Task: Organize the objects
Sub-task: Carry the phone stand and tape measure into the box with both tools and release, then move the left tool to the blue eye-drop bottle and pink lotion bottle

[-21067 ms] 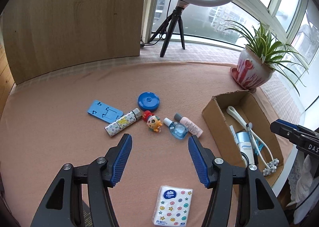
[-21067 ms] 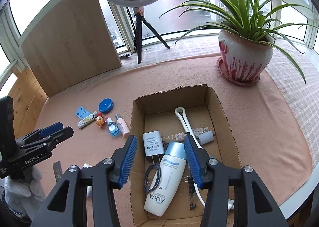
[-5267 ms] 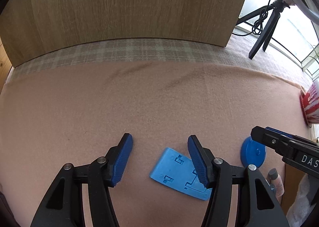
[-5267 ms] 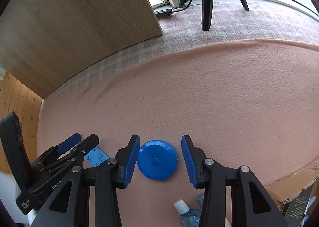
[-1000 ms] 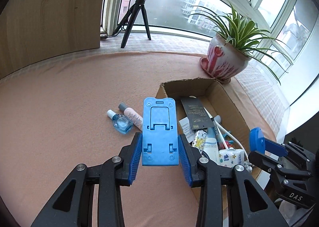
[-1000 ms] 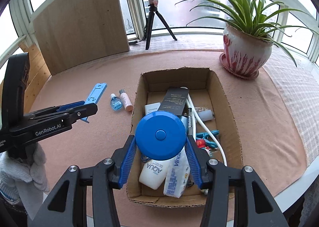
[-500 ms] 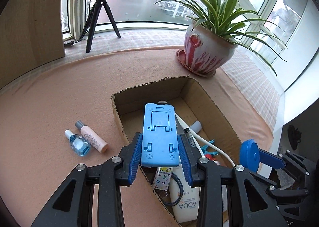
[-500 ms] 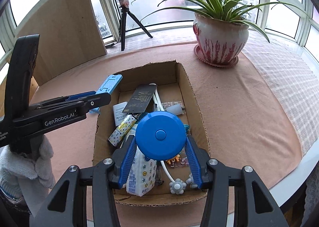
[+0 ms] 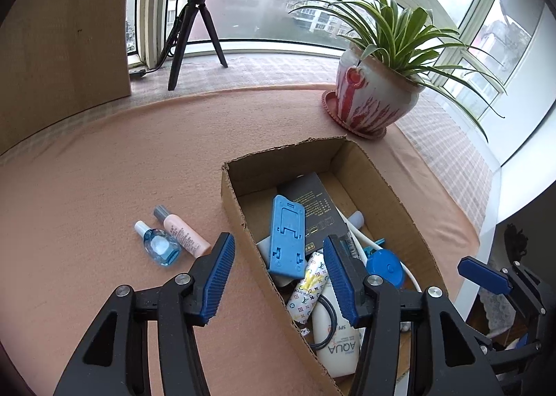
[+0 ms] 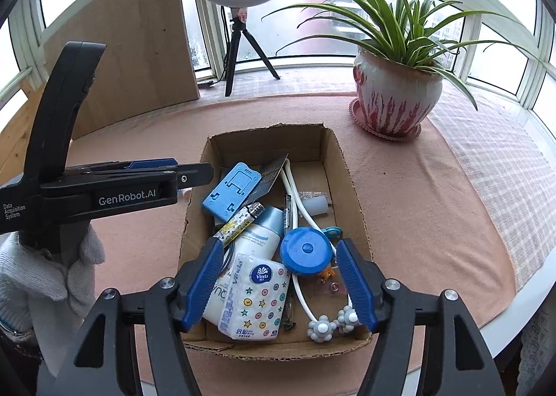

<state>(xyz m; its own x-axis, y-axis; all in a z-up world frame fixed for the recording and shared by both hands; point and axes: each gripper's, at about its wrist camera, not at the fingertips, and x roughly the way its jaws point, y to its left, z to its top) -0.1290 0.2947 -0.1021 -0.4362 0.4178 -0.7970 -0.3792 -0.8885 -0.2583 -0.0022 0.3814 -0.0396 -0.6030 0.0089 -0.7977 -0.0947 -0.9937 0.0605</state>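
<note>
The cardboard box sits on the pink cloth and holds several items. The blue phone stand lies inside, leaning at the box's left side. The blue round case lies in the box on a white cable. My left gripper is open and empty above the box's left wall; it also shows in the right wrist view. My right gripper is open and empty above the box's near end. A blue bottle and a pink bottle lie on the cloth left of the box.
A potted spider plant stands behind the box on the right. A ring light tripod and a wooden board stand at the back. The table edge runs close on the right.
Both grippers have opened. The blue phone stand dropped from my left gripper into the box, and the blue round case dropped from my right gripper into the box.
</note>
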